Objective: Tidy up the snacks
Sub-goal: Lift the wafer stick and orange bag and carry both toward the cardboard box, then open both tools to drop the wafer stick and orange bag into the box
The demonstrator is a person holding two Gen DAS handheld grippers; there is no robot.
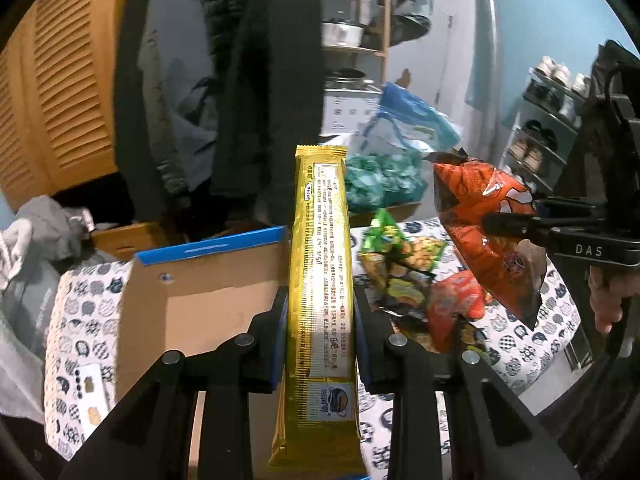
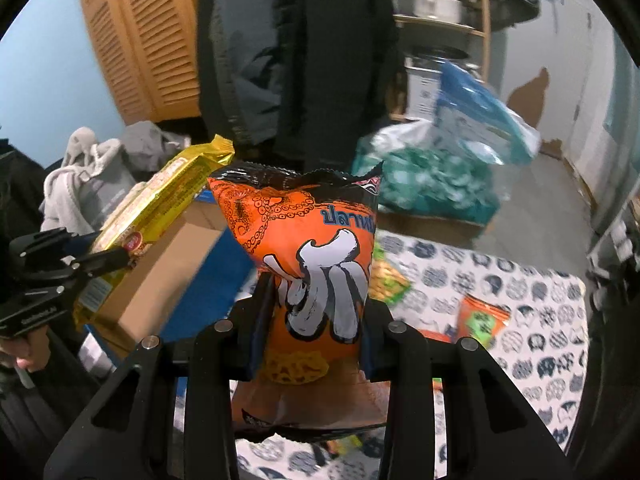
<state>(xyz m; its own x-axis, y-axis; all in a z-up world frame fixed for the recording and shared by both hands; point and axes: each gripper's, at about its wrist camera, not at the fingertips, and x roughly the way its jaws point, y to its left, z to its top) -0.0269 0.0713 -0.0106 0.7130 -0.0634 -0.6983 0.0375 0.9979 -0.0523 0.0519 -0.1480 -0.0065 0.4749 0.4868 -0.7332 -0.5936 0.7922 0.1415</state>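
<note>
My left gripper [image 1: 320, 320] is shut on a long gold cookie pack [image 1: 322, 280] and holds it upright, above the edge of an open cardboard box [image 1: 200, 300] with blue trim. My right gripper [image 2: 316, 308] is shut on an orange squid snack bag [image 2: 316, 256] and holds it in the air over the table. The right gripper [image 1: 520, 224] with the orange bag [image 1: 484, 236] shows at right in the left wrist view. The left gripper [image 2: 120, 258] with the gold pack [image 2: 160, 204] over the box [image 2: 168, 276] shows at left in the right wrist view.
Several snack packs lie on the cat-print cloth [image 1: 532, 344]: a green pea bag [image 1: 400, 248], an orange bag [image 1: 452, 304], another orange pack [image 2: 482, 316]. A big bag of teal candies [image 2: 436, 180] stands behind. Dark jackets [image 1: 248, 100] hang at back; grey clothes [image 1: 36, 232] lie left.
</note>
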